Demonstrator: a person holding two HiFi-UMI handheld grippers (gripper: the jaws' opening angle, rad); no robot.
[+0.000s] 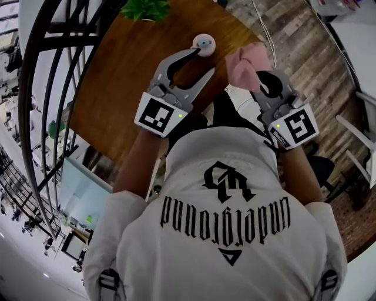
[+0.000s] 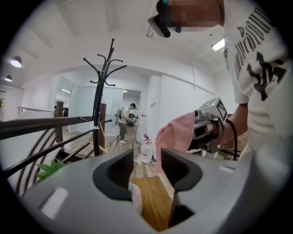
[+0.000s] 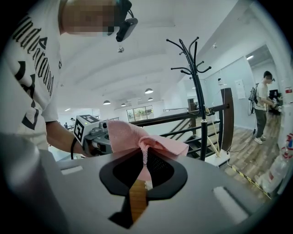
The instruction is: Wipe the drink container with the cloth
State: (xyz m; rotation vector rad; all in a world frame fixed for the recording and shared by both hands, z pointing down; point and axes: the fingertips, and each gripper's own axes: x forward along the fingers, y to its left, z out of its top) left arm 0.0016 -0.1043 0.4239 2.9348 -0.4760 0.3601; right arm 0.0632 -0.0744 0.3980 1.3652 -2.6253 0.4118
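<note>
The drink container (image 1: 204,43), a small white round-topped vessel, stands on the round wooden table (image 1: 129,70) in the head view. My left gripper (image 1: 202,62) is open just below it, one fingertip close to its side. In the left gripper view the jaws (image 2: 146,164) stand apart, and a pale edge of the container (image 2: 135,201) shows low beside the left jaw. I cannot tell whether they touch. My right gripper (image 1: 257,75) is shut on the pink cloth (image 1: 248,63), which bunches above its fingertips (image 3: 145,157). That cloth (image 3: 137,135) hangs to the container's right.
A potted plant (image 1: 145,8) sits at the table's far edge. A dark curved railing (image 1: 53,88) runs along the left. A coat stand (image 2: 98,105), a person far off (image 2: 126,121) and water bottles (image 2: 146,148) are beyond the table. A white chair (image 1: 361,147) stands to the right.
</note>
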